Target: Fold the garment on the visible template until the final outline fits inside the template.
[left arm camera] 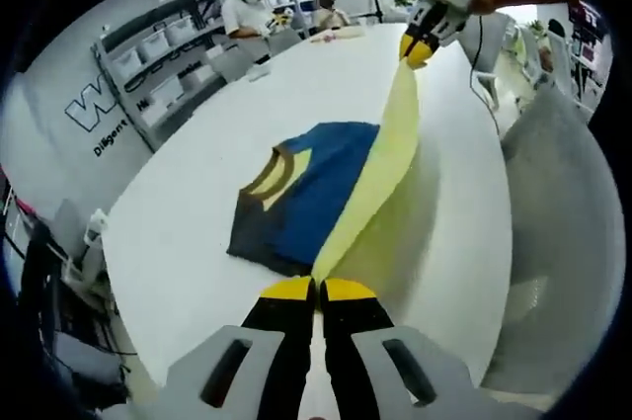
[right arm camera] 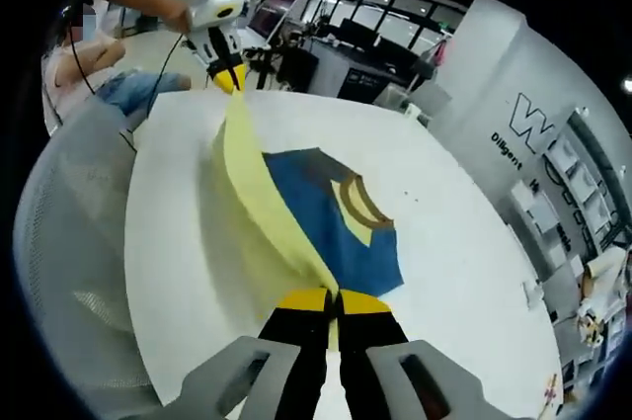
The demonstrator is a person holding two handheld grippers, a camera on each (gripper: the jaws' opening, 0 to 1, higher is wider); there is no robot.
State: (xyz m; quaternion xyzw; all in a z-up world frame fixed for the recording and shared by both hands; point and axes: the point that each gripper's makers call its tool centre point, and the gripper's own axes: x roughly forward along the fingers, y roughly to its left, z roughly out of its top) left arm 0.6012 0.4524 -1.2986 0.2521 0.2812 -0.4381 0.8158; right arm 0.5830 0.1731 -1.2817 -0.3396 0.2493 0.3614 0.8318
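Note:
A blue and dark grey garment with a tan collar lies flat on the white table. Its pale yellow side panel is lifted off the table and stretched taut between both grippers. My left gripper is shut on the near end of that yellow edge. The right gripper, held by a hand, is shut on the far end. In the right gripper view the same garment lies ahead, with the right gripper pinching the yellow panel and the left gripper holding its far end.
A grey mesh chair stands at the table's edge beside the lifted panel, and it is the same chair in the right gripper view. People sit at the table's far end. Shelves with bins line the wall.

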